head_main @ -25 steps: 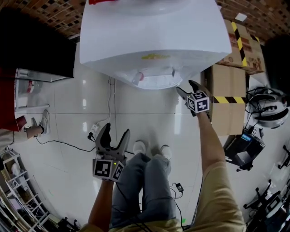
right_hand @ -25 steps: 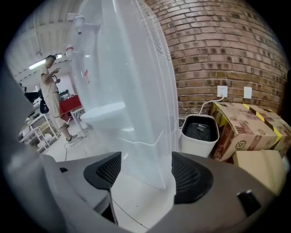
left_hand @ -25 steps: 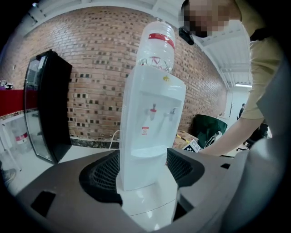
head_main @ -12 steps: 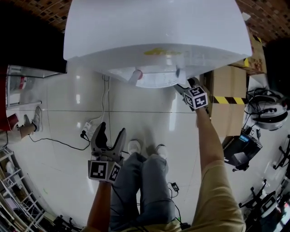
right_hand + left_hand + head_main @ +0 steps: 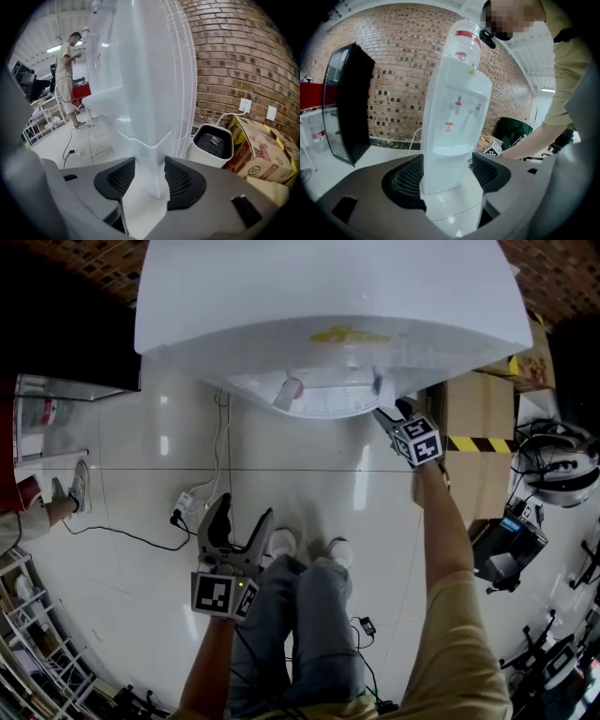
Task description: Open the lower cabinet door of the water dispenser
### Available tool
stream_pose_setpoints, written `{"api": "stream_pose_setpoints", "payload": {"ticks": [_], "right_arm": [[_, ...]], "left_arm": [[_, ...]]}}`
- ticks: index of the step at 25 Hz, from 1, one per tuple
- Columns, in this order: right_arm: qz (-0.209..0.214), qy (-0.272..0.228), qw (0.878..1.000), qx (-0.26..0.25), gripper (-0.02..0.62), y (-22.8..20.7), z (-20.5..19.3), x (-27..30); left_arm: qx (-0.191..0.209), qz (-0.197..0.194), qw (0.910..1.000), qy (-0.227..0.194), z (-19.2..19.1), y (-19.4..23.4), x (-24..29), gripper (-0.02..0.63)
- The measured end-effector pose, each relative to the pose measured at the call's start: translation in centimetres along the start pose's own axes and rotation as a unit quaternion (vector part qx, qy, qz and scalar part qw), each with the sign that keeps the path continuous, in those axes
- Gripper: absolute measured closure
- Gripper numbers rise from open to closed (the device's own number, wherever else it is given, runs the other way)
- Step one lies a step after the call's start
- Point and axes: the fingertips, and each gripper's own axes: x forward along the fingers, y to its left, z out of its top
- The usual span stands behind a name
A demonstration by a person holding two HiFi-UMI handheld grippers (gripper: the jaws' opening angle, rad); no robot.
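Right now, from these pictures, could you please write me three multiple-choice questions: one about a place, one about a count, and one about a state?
1. In the head view, on which side of the dispenser are the boxes?
A. left
B. right
C. on top of it

2. How many taps does the dispenser have?
A. one
B. two
C. four

3. How do the jaws of the left gripper stand?
A. apart, holding nothing
B. shut on a cable
C. shut on a tap

Answers:
1. B, the taped boxes stand at the dispenser's right.
2. B, two taps sit side by side on its front.
3. A, the left gripper view shows a wide gap with nothing gripped.
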Motion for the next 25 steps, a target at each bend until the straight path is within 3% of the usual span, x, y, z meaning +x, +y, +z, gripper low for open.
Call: {"api": "stream_pose_setpoints", "payload": {"ticks": [3, 5, 13, 20, 25], "right_arm": [[0.002, 0.008, 1.000, -0.016, 0.387, 0.0, 0.1, -0.1], [-0.009, 0.015, 1.000, -0.024, 0.443, -0.1, -0.1, -0.2], [-0.010, 0.024, 0.999, -0.020, 0.462, 3.3, -2.1, -2.5], [-0.027, 0.027, 0.998, 0.052, 0.479, 10.4, -4.9, -5.6], [0.010, 0.038, 0.997, 0.069, 0.491, 18.1, -7.0, -6.7]], "left_arm": [[-0.002, 0.011, 0.9999, 0.002, -0.5, 1.0, -0.5, 0.290], [-0.015, 0.020, 0.9997, 0.004, -1.1, 1.3, -0.7, 0.290], [-0.019, 0.010, 0.9997, 0.009, -1.5, -0.5, -1.1, 0.290], [-0.032, 0.017, 0.9993, 0.006, -0.1, -0.6, -3.4, 0.290], [-0.048, 0.027, 0.9985, 0.006, 0.0, 0.0, -5.7, 0.290]]}}
